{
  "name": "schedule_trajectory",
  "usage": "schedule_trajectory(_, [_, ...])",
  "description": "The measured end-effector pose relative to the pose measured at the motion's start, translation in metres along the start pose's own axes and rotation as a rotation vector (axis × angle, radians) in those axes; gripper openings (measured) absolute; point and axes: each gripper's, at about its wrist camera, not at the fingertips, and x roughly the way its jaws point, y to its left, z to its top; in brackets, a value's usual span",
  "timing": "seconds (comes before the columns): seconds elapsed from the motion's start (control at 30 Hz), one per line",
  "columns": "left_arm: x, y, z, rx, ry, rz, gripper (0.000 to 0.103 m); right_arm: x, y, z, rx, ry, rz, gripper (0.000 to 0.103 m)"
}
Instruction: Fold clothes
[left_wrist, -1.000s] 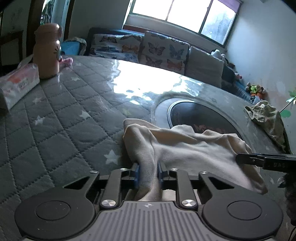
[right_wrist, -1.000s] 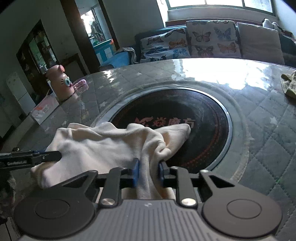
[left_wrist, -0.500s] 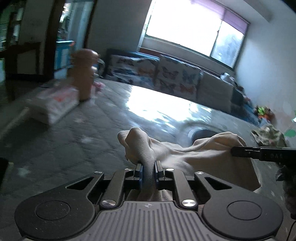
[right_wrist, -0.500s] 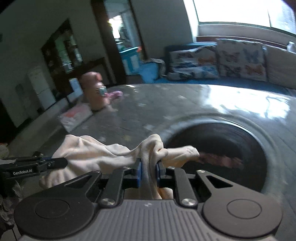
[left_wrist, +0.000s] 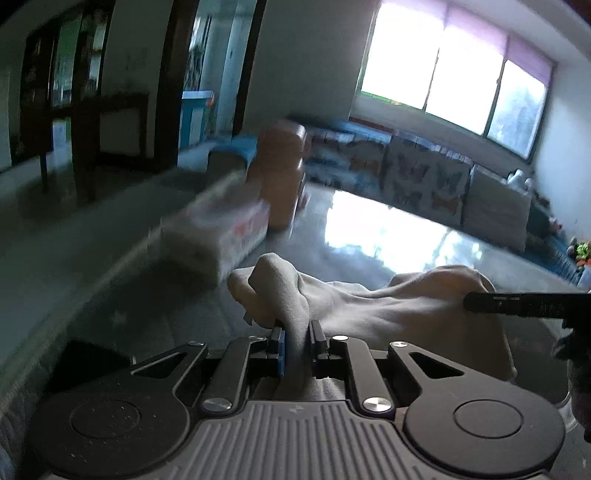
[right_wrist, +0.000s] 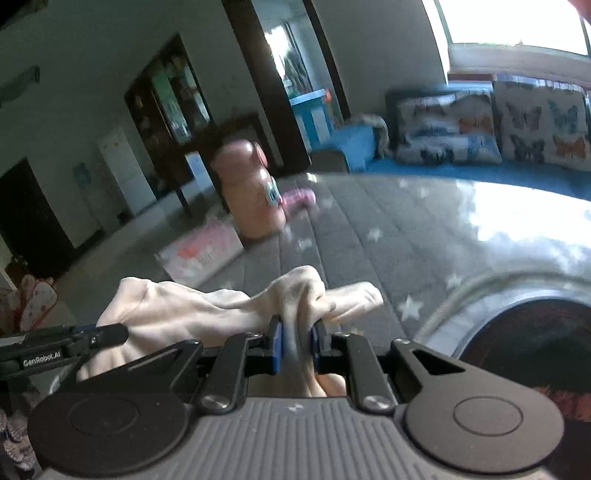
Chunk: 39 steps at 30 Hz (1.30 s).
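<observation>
A cream garment (left_wrist: 388, 314) hangs bunched between my two grippers above the quilted grey table (right_wrist: 369, 221). My left gripper (left_wrist: 297, 332) pinches a thick fold of it at one end. Its jaws are easing open, and the cloth is still pressed between the pads. My right gripper (right_wrist: 297, 332) grips the other end of the garment (right_wrist: 177, 310) the same way, its jaws also opening with the fold still clamped. Each gripper shows in the other's view as a thin black finger at the edge: the right gripper (left_wrist: 517, 304) and the left gripper (right_wrist: 74, 339).
A tissue pack (left_wrist: 221, 236) and a pink bottle (left_wrist: 282, 177) stand close ahead on the table's left part. A dark round inset (right_wrist: 535, 343) lies at the right. A sofa with butterfly cushions (right_wrist: 480, 125) runs behind the table.
Both grippers have lifted the garment off the table and carried it sideways toward the tissue pack and pink bottle. The round inset has slid to the right, and both views are blurred.
</observation>
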Motion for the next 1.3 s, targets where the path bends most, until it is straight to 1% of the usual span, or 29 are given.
schedule_trajectory(0.07, [0.007,0.003,-0.004,-0.005,0.029,0.023,0.02,0.005,0.002,-0.005,-0.042,0.02,-0.048,0.029])
schedule_trajectory(0.13, [0.007,0.006,-0.006,-0.011,0.031,0.037,0.023,0.003,0.003,-0.009,-0.08,0.013,-0.084,0.029])
schedule_trajectory(0.23, [0.0,0.005,0.001,-0.008,-0.006,0.049,0.034,-0.003,0.001,-0.009,-0.096,0.002,-0.094,0.029])
schedule_trajectory(0.37, [-0.002,-0.004,0.013,0.032,-0.051,0.037,0.035,-0.004,0.005,-0.005,-0.11,-0.033,-0.09,0.029])
schedule_trajectory(0.43, [0.005,-0.009,0.018,0.046,-0.047,0.022,0.035,-0.005,0.005,-0.004,-0.104,-0.038,-0.076,0.029])
schedule_trajectory(0.47, [0.01,-0.012,0.019,0.053,-0.042,0.017,0.035,-0.005,0.006,-0.003,-0.1,-0.039,-0.067,0.031])
schedule_trajectory(0.5, [0.014,-0.016,0.021,0.06,-0.036,0.012,0.036,-0.005,0.003,-0.002,-0.085,-0.035,-0.057,0.037])
schedule_trajectory(0.53, [0.019,-0.018,0.021,0.067,-0.03,0.006,0.037,-0.003,-0.001,0.0,-0.065,-0.028,-0.05,0.049])
schedule_trajectory(0.57, [0.023,-0.021,0.021,0.073,-0.02,-0.004,0.039,-0.001,-0.005,0.001,-0.046,-0.021,-0.051,0.053])
schedule_trajectory(0.63, [0.033,-0.026,0.02,0.086,-0.002,-0.024,0.041,0.006,-0.015,0.003,-0.008,0.0,-0.042,0.054])
schedule_trajectory(0.67, [0.037,-0.029,0.019,0.091,0.009,-0.034,0.041,0.009,-0.02,0.004,0.014,0.011,-0.028,0.058])
schedule_trajectory(0.73, [0.045,-0.036,0.016,0.103,0.028,-0.051,0.041,0.019,-0.03,0.007,0.062,0.035,-0.004,0.063])
schedule_trajectory(0.77, [0.048,-0.039,0.016,0.108,0.033,-0.054,0.041,0.025,-0.034,0.008,0.089,0.043,0.004,0.063])
schedule_trajectory(0.93, [0.065,-0.045,0.012,0.118,0.069,-0.054,0.043,0.052,-0.058,0.013,0.234,0.1,0.101,0.063])
schedule_trajectory(1.0, [0.07,-0.045,0.011,0.121,0.082,-0.052,0.044,0.063,-0.065,0.012,0.273,0.121,0.122,0.061])
schedule_trajectory(1.1, [0.073,-0.048,0.01,0.127,0.091,-0.057,0.045,0.07,-0.068,0.013,0.286,0.111,0.162,0.047])
schedule_trajectory(1.13, [0.073,-0.05,0.011,0.133,0.088,-0.065,0.046,0.071,-0.068,0.014,0.295,0.105,0.18,0.033])
schedule_trajectory(1.17, [0.073,-0.052,0.011,0.14,0.084,-0.072,0.048,0.072,-0.068,0.015,0.303,0.099,0.198,0.024])
schedule_trajectory(1.2, [0.073,-0.054,0.012,0.149,0.081,-0.078,0.048,0.073,-0.068,0.016,0.311,0.093,0.216,0.023])
schedule_trajectory(1.27, [0.073,-0.059,0.013,0.17,0.077,-0.081,0.049,0.06,-0.062,0.017,0.271,0.023,0.263,0.02])
schedule_trajectory(1.3, [0.074,-0.061,0.014,0.176,0.079,-0.082,0.05,0.053,-0.057,0.017,0.233,-0.018,0.276,0.02])
